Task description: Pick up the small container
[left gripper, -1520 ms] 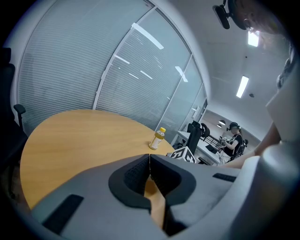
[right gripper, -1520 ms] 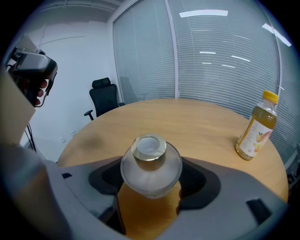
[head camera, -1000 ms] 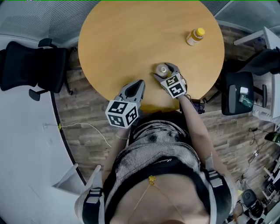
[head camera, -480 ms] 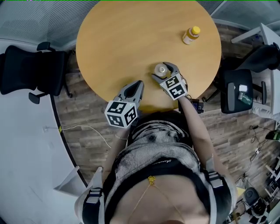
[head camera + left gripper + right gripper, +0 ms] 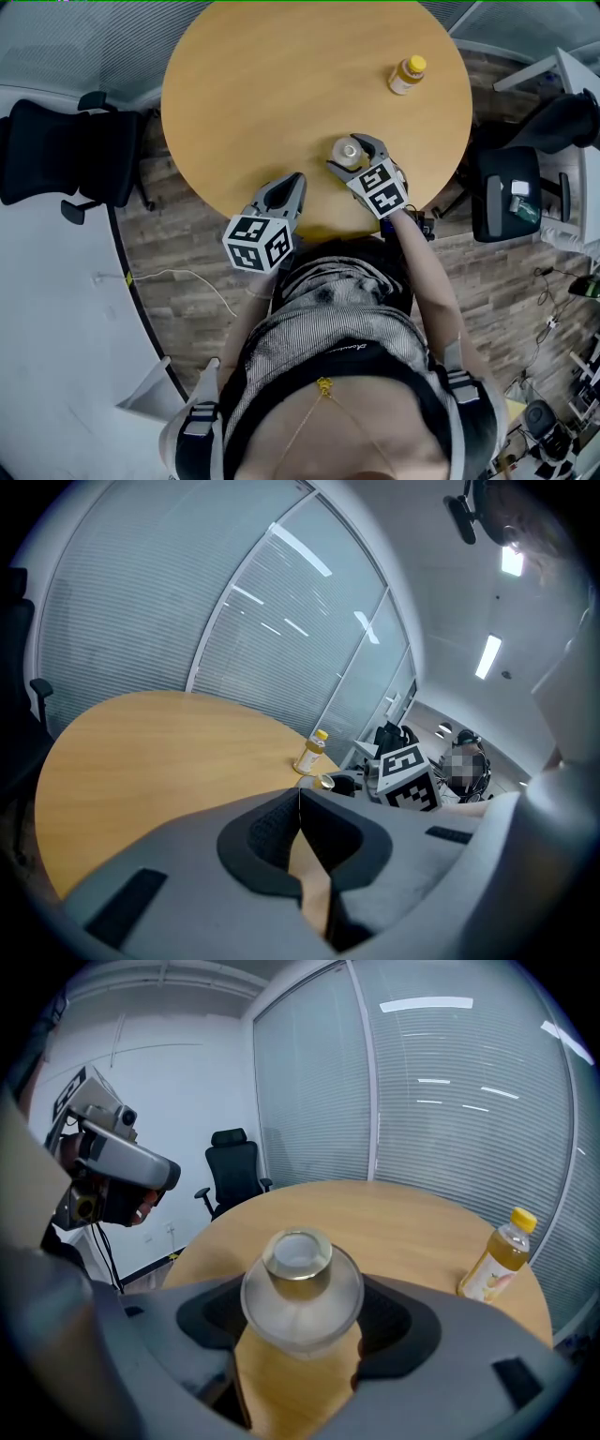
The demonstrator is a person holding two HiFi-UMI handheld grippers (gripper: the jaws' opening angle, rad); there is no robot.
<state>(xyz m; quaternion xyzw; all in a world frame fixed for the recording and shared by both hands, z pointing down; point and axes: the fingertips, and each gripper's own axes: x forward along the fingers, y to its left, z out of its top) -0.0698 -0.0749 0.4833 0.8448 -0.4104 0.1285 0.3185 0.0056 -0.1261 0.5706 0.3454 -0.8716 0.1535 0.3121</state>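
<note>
Seemingly snug between tongs: small container

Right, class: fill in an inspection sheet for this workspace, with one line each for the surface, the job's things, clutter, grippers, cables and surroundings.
Surface: round wooden table, bare apart from two items.
Job's things: small container, clear, neck open, near the table's near edge.
Clutter: yellow-capped bottle, upright at the far right, apart from the container.
Grippers: right gripper has its jaws against both sides of the small container; left gripper has its jaws together, empty, by the near edge.
Cables: thin white cable on the floor at left; dark cables at right.
Surroundings: black office chair at left, wood-look floor, glass wall with blinds.
</note>
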